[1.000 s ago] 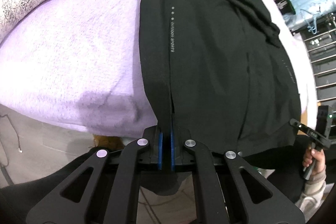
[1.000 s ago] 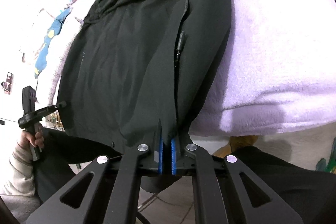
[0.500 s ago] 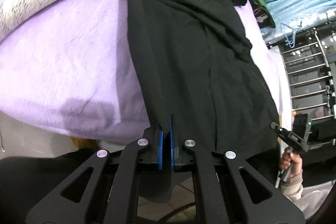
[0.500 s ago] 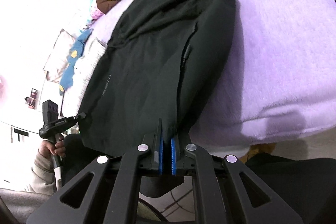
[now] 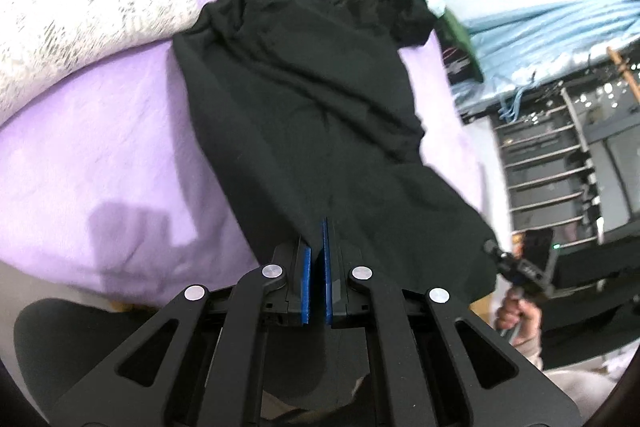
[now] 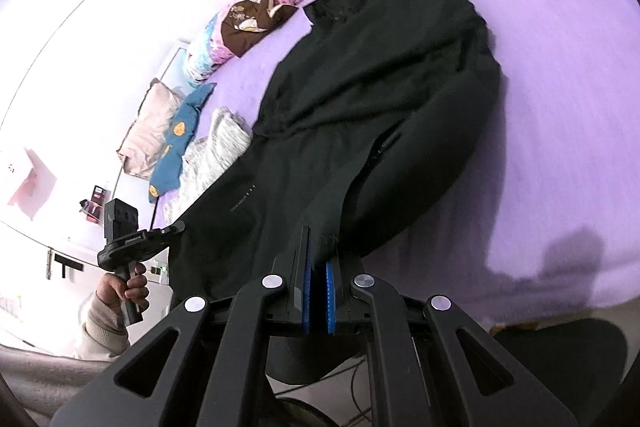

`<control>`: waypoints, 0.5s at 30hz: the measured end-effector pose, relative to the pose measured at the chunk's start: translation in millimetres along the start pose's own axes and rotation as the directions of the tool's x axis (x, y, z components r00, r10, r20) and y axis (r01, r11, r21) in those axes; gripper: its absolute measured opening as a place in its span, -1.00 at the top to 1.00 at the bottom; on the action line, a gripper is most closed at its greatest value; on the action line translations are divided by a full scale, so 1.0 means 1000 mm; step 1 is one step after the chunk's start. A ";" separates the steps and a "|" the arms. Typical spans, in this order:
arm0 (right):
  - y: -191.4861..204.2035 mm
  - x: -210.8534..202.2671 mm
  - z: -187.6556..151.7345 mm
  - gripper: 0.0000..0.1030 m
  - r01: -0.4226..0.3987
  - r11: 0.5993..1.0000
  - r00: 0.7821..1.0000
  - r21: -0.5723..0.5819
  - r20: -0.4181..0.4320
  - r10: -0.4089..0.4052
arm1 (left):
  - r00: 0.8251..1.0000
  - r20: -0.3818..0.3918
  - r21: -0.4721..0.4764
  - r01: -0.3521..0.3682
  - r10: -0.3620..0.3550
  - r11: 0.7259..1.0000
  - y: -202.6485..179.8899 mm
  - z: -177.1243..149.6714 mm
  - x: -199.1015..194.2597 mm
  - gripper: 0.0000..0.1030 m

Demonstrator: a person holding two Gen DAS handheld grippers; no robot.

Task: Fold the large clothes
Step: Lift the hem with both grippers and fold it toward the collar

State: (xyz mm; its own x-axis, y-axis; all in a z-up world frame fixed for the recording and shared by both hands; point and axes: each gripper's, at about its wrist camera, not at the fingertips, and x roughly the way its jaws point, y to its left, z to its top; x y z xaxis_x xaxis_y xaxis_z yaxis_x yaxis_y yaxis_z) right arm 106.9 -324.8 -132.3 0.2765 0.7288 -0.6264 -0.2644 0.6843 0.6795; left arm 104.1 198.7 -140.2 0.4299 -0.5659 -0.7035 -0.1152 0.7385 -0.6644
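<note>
Black jacket (image 5: 312,115), soft and limp on the purple bed (image 5: 100,155), hangs by its hem, both grippers' fingers (image 5: 306,283) pinching it.

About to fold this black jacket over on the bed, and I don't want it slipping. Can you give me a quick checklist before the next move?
1. Left tool shut on the jacket hem: ok.
2. Right tool shut on the hem: ok.
3. Hem taut between the two tools: ok.
4. Far end of the jacket lying flat: not ok, it is bunched.
5. Bedspread bare beside the jacket: ok.
6. Zipper closed: cannot tell.
</note>
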 end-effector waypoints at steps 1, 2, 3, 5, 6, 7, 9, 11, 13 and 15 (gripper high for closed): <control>0.003 0.000 0.005 0.90 -0.002 1.000 1.000 -0.005 0.002 0.002 | 1.000 0.006 0.000 0.007 -0.007 1.000 -0.003 0.006 -0.002 0.93; 0.004 0.001 0.009 0.90 -0.006 1.000 1.000 -0.008 0.006 0.006 | 1.000 0.009 0.003 0.005 -0.005 1.000 -0.007 0.011 -0.002 0.93; 0.007 0.001 0.015 0.90 -0.017 1.000 1.000 -0.007 0.011 0.018 | 1.000 0.015 0.006 0.000 -0.001 1.000 -0.010 0.017 -0.004 0.93; 0.008 -0.001 0.024 0.90 -0.036 0.999 0.999 -0.006 0.021 0.036 | 1.000 0.025 0.007 0.006 -0.007 1.000 -0.014 0.029 -0.006 0.93; 0.009 -0.001 0.030 0.90 -0.044 0.999 0.999 -0.003 0.026 0.044 | 0.999 0.031 0.007 0.011 -0.011 1.000 -0.017 0.035 -0.006 0.93; 0.010 -0.001 0.036 0.90 -0.053 0.999 0.998 0.001 0.030 0.053 | 0.999 0.034 0.001 0.022 -0.022 1.000 -0.017 0.040 -0.007 0.93; 0.012 0.000 0.050 0.90 -0.067 0.998 0.997 0.005 0.041 0.067 | 0.998 0.043 -0.018 0.056 -0.055 0.998 -0.019 0.054 -0.006 0.93; 0.015 0.001 0.062 0.90 -0.081 0.997 0.996 0.004 0.048 0.081 | 0.997 0.049 -0.021 0.067 -0.066 0.998 -0.023 0.067 -0.004 0.93; 0.020 0.003 0.078 0.90 -0.086 0.996 0.995 -0.002 0.054 0.086 | 0.997 0.055 -0.013 0.063 -0.062 0.998 -0.028 0.078 -0.003 0.93; 0.021 0.005 0.090 0.90 -0.090 0.996 0.994 -0.004 0.063 0.090 | 0.996 0.062 -0.009 0.065 -0.064 0.998 -0.032 0.094 -0.001 0.93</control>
State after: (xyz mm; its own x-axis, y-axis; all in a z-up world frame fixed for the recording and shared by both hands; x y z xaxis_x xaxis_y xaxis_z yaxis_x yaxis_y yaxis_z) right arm 185.8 -309.2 -86.7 0.3089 0.7845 -0.5378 -0.2916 0.6163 0.7315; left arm 192.1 209.9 -94.4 0.4909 -0.5882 -0.6427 -0.0956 0.6969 -0.7108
